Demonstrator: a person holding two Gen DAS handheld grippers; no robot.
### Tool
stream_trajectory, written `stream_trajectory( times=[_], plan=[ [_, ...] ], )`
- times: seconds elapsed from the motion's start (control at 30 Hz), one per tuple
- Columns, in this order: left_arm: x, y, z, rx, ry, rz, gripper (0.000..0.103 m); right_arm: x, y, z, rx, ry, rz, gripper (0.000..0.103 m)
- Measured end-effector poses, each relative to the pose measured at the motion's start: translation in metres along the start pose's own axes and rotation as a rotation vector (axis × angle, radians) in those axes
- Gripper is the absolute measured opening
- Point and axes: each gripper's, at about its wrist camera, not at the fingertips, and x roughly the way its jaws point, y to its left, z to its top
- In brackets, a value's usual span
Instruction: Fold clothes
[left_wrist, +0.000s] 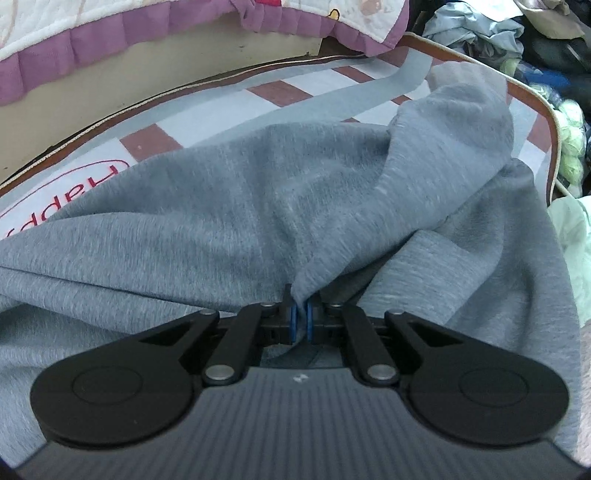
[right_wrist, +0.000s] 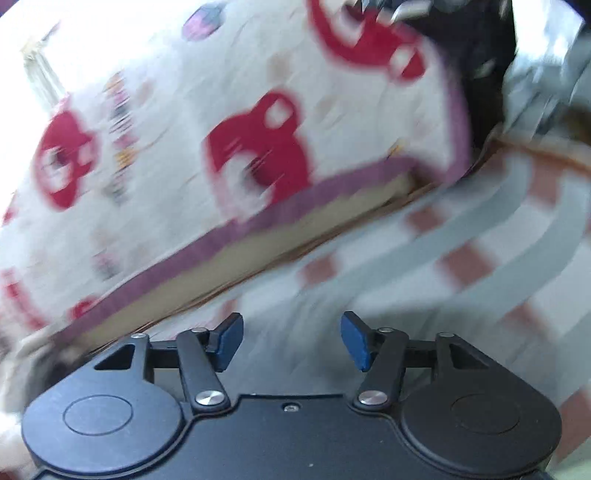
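A grey fleece garment lies spread and rumpled over a checked mat in the left wrist view. My left gripper is shut on a pinched fold of that grey fabric, which rises from the blue pads to a raised flap at the right. In the blurred right wrist view my right gripper stands open, its blue pads well apart with nothing between them, above the checked mat. The grey garment does not show in that view.
A white quilt with red prints and a purple frill covers a bed beside the mat. A heap of mixed clothes sits at the far right. A pale green cloth lies at the right edge.
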Motion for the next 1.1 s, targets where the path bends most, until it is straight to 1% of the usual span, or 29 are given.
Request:
stream_trajectory(
  times=[0.03,0.07,0.1,0.13,0.2,0.3,0.4,0.43,0.5,0.53,0.57,0.63,0.67,0.77,0.83,0.9,0.93,0.97,1.0,1.03,1.07,1.1],
  plan=[
    [0.000,0.000,-0.001,-0.003,-0.002,0.001,0.004,0.012,0.002,0.010,-0.020,0.000,-0.005,0.072],
    [0.000,0.000,-0.001,-0.007,-0.003,0.001,0.004,0.026,0.004,0.020,-0.033,0.021,0.000,0.075],
    [0.000,0.000,-0.002,-0.013,-0.004,-0.001,0.004,0.046,0.003,0.029,-0.037,0.076,0.024,0.076],
    [0.000,0.000,-0.003,-0.011,-0.006,-0.001,0.004,0.064,0.002,0.037,-0.032,0.118,0.030,0.075],
    [0.000,-0.001,-0.004,0.006,-0.012,0.003,0.004,0.087,-0.001,0.038,0.029,0.160,-0.011,0.072],
    [-0.001,-0.006,-0.007,0.050,-0.024,0.018,0.004,0.113,-0.006,0.035,0.082,0.279,0.049,0.069],
    [-0.002,0.000,-0.008,0.022,-0.035,-0.002,0.004,0.113,-0.001,0.013,0.051,0.416,0.065,0.068],
    [-0.002,0.001,-0.009,0.013,-0.039,-0.009,0.004,0.111,-0.003,0.003,0.079,0.478,0.086,0.068],
    [-0.002,0.003,-0.008,0.013,-0.034,-0.016,0.005,0.108,-0.008,-0.023,0.156,0.625,0.191,0.067],
    [-0.003,0.004,-0.007,0.013,-0.031,-0.019,0.005,0.105,-0.008,-0.037,0.165,0.671,0.239,0.067],
    [-0.003,0.004,-0.007,0.009,-0.029,-0.021,0.005,0.102,-0.007,-0.049,0.166,0.697,0.262,0.067],
    [-0.005,0.005,-0.008,-0.001,-0.030,-0.023,0.006,0.095,-0.006,-0.069,0.146,0.678,0.219,0.067],
    [-0.005,0.005,-0.008,-0.002,-0.031,-0.023,0.006,0.091,-0.006,-0.076,0.134,0.656,0.202,0.067],
    [-0.005,0.005,-0.009,-0.005,-0.036,-0.021,0.007,0.079,0.000,-0.077,0.118,0.487,0.197,0.067],
    [-0.005,0.004,-0.008,0.000,-0.032,-0.017,0.007,0.073,0.009,-0.072,0.057,0.357,0.171,0.068],
    [-0.004,0.004,-0.007,0.005,-0.028,-0.013,0.007,0.079,0.016,-0.066,0.017,0.288,0.146,0.068],
    [-0.004,0.004,-0.005,-0.001,-0.023,-0.009,0.007,0.082,0.019,-0.062,0.005,0.289,0.157,0.053],
    [-0.005,0.005,-0.002,-0.029,-0.013,0.001,0.007,0.086,0.021,-0.058,-0.007,0.290,0.168,0.011],
    [-0.009,0.006,0.004,-0.059,-0.011,0.012,0.007,0.089,0.026,-0.051,-0.042,0.285,0.161,0.011],
    [-0.016,0.009,0.012,-0.080,-0.026,0.016,0.008,0.088,0.036,-0.040,-0.125,0.262,0.119,0.011],
    [-0.027,0.012,0.023,-0.076,-0.074,0.028,0.008,0.085,0.045,-0.024,-0.217,0.215,0.071,0.011],
    [-0.038,0.016,0.034,-0.070,-0.125,0.039,0.010,0.085,0.047,0.000,-0.267,0.163,0.027,0.011]
  ],
)
